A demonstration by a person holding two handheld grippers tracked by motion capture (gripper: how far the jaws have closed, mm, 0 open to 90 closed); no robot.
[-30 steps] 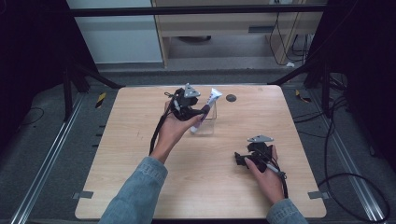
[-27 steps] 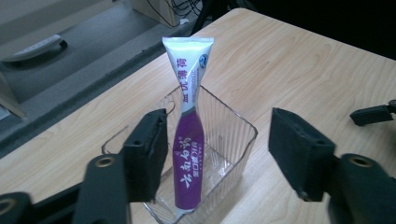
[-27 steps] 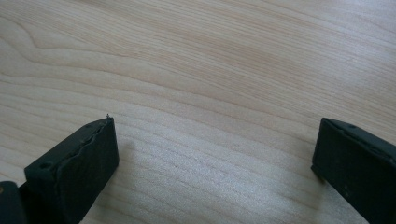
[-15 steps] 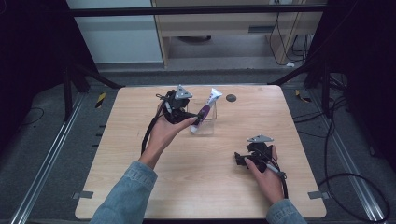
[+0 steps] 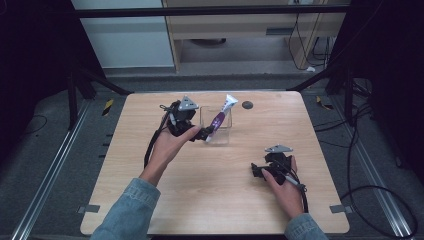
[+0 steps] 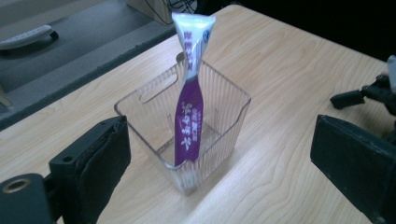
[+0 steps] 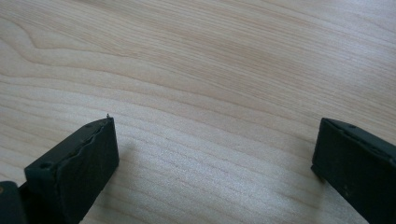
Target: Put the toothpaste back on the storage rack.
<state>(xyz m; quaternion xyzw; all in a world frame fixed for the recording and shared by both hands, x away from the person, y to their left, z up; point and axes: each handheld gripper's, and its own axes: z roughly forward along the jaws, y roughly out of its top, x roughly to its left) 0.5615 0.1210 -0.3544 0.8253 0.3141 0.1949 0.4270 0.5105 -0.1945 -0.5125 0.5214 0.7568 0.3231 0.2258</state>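
A person seated at a light wooden table (image 5: 215, 190) holds a two-fingered gripper in each hand. A purple-and-white tube (image 6: 189, 93) stands tilted inside a clear ribbed plastic box (image 6: 224, 121) placed toward the far middle of the table, its white crimped end leaning up over the far rim of the box and its lower end resting on the box floor. The left gripper (image 5: 200, 134), gripped in the left hand (image 5: 167, 145), sits just beside the near-left side of the box; seen from its own camera, its black fingers (image 6: 100, 163) stand wide apart, one to each side of the box, touching neither the box nor the tube. The right gripper (image 5: 257, 171) rests low on the near-right part of the table, well apart from the box, with the right hand (image 5: 285, 187) behind it. Its fingers (image 7: 79, 163) are likewise spread wide over bare wood, with nothing between them. A small dark round disc (image 5: 247, 105) lies on the table near the far edge, right of the box. Denim sleeves (image 5: 125, 215) enter from the bottom of the high view.
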